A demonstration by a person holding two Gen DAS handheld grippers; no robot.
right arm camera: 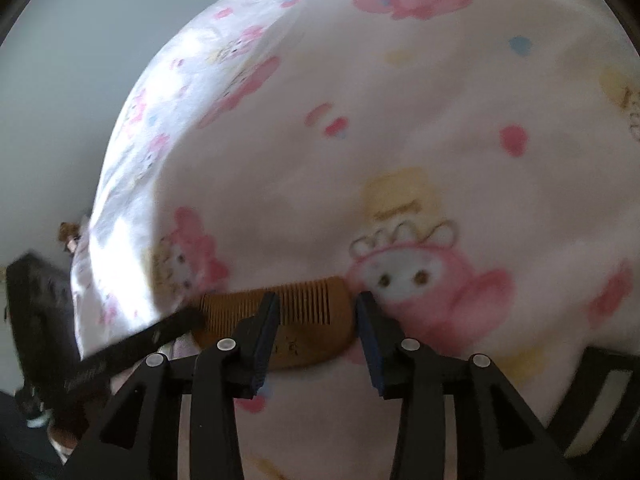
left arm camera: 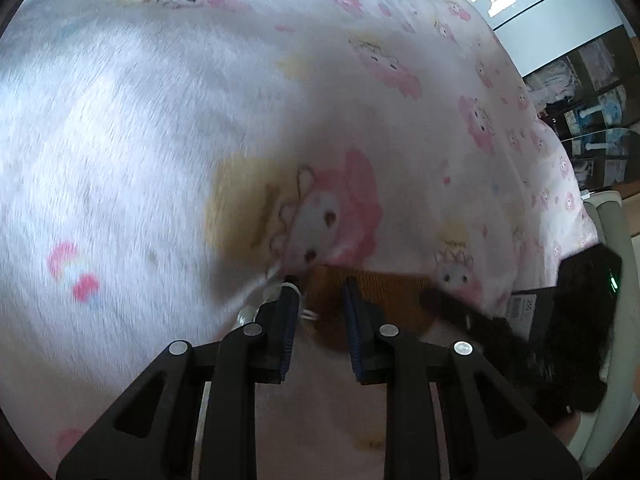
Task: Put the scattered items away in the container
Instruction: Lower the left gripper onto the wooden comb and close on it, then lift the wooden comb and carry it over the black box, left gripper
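A brown wooden comb point(right arm camera: 308, 308) lies flat on a pink cartoon-print blanket point(right arm camera: 400, 120). My right gripper point(right arm camera: 318, 300) hangs right over the comb, open, with the comb's right half in the gap between its fingers; the pads stand clear of it. In the left wrist view the comb point(left arm camera: 384, 292) reaches in from the right, and its left end lies between the fingers of my left gripper point(left arm camera: 320, 292), which stands open by a narrow gap. A white cord point(left arm camera: 298, 290) wraps that gripper's left fingertip. No container shows.
A black finger of the other gripper point(left arm camera: 452, 306) crosses the comb's right end, and the left one's finger point(right arm camera: 160, 332) reaches its left end. The blanket point(left arm camera: 160, 120) drops off at the right toward dark shelves point(left arm camera: 592, 92). A grey wall point(right arm camera: 60, 80) stands left.
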